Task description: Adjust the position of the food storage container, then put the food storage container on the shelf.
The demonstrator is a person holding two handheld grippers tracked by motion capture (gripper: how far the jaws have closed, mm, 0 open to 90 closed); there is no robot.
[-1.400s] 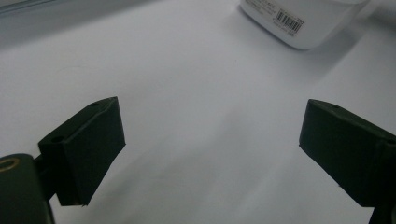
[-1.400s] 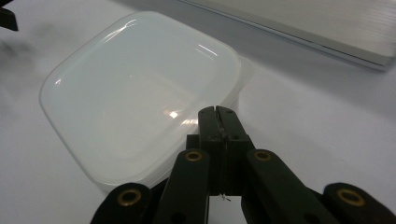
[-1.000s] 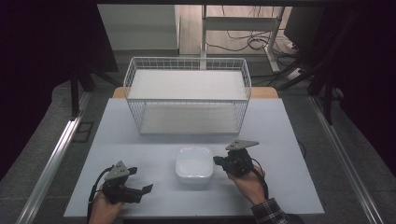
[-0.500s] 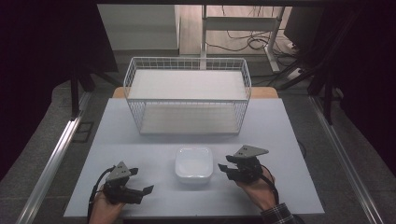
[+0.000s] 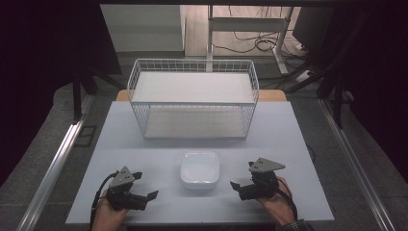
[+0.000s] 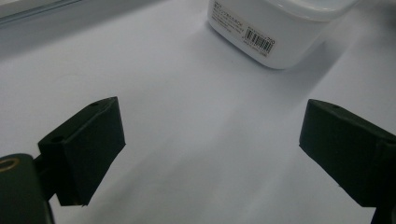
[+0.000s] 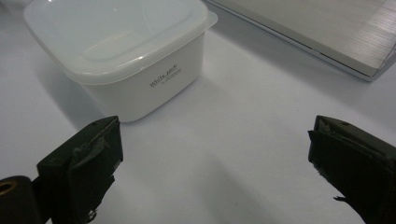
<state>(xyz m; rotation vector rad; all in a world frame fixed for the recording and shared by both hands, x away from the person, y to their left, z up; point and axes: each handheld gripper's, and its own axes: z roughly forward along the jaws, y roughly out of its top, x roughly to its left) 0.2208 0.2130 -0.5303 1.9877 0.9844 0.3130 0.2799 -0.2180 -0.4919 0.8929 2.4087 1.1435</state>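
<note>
White plastic, lidded and square: the tub [image 5: 199, 169] sits on the pale counter [image 5: 288, 139] between your two claws, touching neither.

Your left claw [image 5: 146, 187] rests low near the counter's front edge, jaws spread wide with nothing between them. From it, the tub lies ahead and off to the right, well clear of the tips; in the left gripper view the tub [image 6: 275, 28] shows a barcode label on its side wall, beyond the open gap of the left claw [image 6: 210, 154].

Your right claw [image 5: 243, 180] is likewise wide open and holds nothing. The tub is just ahead of it and to the left, near the left jaw tip but apart from it; in the right gripper view the tub [image 7: 123, 56] stands past that jaw with its translucent lid on and small print on the facing wall, while the gap of the right claw [image 7: 215, 163] frames bare counter.

Beyond both claws, farther than the tub, stands a white wire basket [image 5: 192, 96] at the back of the counter.
</note>
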